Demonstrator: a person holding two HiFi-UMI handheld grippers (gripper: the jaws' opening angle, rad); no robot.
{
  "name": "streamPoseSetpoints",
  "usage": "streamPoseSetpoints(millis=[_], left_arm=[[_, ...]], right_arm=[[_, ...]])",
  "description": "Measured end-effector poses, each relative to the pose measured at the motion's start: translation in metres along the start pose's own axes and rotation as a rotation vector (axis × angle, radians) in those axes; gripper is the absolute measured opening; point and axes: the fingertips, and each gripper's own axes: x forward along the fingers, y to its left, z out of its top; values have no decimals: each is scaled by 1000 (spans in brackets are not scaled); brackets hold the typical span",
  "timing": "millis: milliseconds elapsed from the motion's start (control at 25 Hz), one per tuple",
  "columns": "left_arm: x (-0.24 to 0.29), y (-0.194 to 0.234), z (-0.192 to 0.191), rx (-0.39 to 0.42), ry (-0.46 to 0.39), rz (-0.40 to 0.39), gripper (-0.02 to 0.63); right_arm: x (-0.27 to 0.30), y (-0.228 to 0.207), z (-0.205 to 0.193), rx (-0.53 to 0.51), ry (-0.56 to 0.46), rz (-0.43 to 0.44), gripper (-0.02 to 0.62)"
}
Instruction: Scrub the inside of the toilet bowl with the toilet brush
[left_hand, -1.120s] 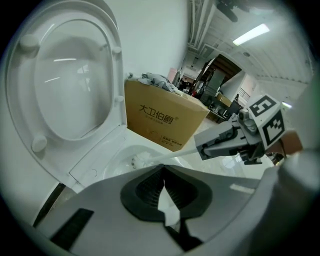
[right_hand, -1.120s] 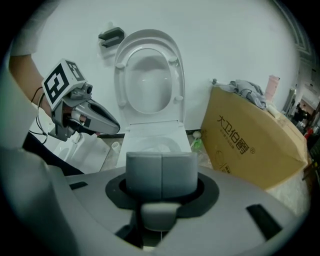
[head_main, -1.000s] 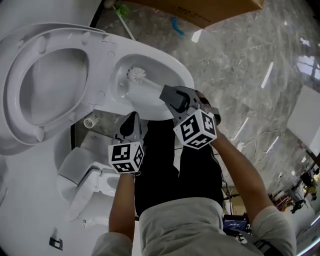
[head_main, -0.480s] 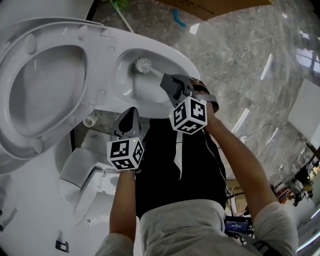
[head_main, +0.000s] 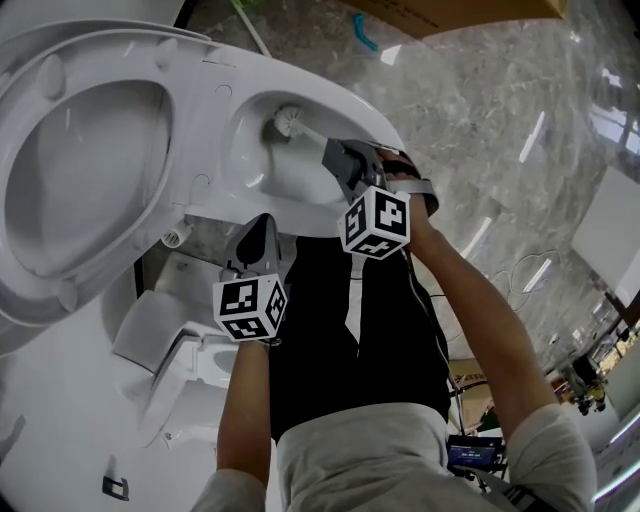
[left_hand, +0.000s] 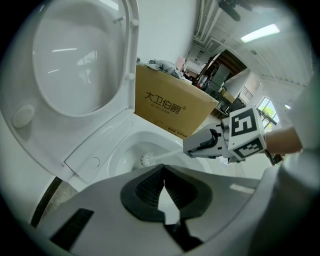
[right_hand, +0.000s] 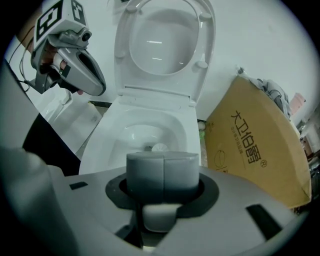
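Toilet brush (head_main: 290, 121) in bowl (head_main: 250, 165), gripped by right claw (head_main: 336, 160); left claw (head_main: 262, 226) closed, empty.

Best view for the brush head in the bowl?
Head view: brush head and handle show unobstructed inside the toilet bowl. The left gripper view shows the head smaller, side-on. In the right gripper view only its top peeks over the right gripper, jaws shut.

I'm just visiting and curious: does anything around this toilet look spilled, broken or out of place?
Nothing looks spilled or broken. The one odd thing is a big cardboard box standing close beside the toilet bowl. The right gripper holds the toilet brush inside the bowl. The left gripper is shut and empty.
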Motion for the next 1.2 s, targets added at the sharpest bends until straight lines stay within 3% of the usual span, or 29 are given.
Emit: streamPoseSetpoints(millis=[520,1200], left_arm=[[3,-24,-9,-34,-25,8,9],[-6,-52,-50,-114,-60,54,9]], right_arm=[[-18,-10,-20,-70,59,-21,146],[-35,21,-66,-181,146,10,146]])
